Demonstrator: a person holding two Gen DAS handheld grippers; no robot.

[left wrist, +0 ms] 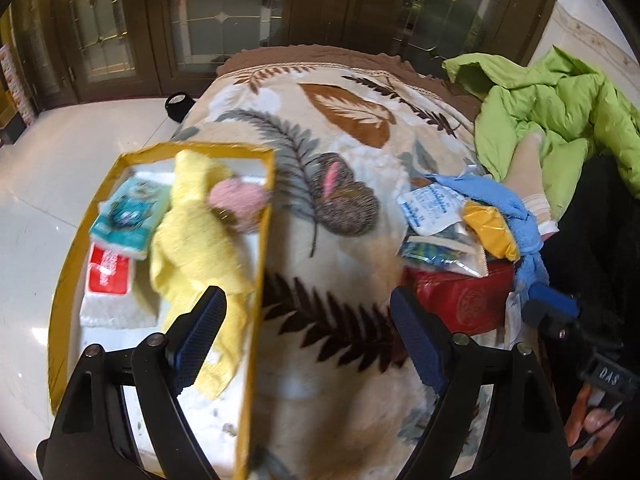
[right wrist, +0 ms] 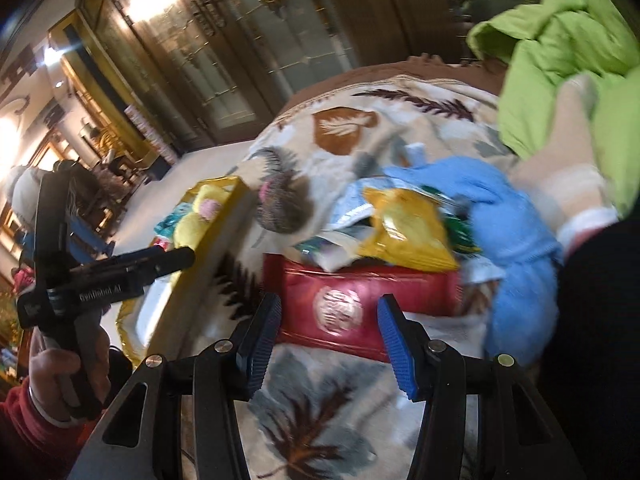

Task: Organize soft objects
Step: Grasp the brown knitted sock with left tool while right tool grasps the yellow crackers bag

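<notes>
Both pairs of jaws stand wide apart with nothing between them. Straight ahead of the right gripper (right wrist: 327, 334), and just beyond its fingertips, lies the red packet (right wrist: 360, 300), the bottom piece of the unsorted pile on the leaf-patterned blanket (left wrist: 340, 128). Its long axis runs crosswise to the fingers, left to right in the right wrist view, so its near edge faces the open jaws broadside and looks wider than the gap between them. On top of it sit a yellow pouch (right wrist: 408, 232), a white sachet (left wrist: 430, 208) and a blue cloth (right wrist: 516, 240), with a green jacket (left wrist: 560, 120) further back.

The yellow-rimmed box (left wrist: 64, 264), already holding a yellow towel (left wrist: 192, 240), a pink puff (left wrist: 238, 200) and tissue packs (left wrist: 124, 216), lies well to the left of the pile, under the left gripper (left wrist: 308, 340), whose left finger hangs over the towel.

By my reading the right hand is the nearer one to the pile, and the left is nearer the box. A grasp on the red packet would likely call for a turn of the wrist or a bite on one corner; a lighter piece on top looks the easier pick.
</notes>
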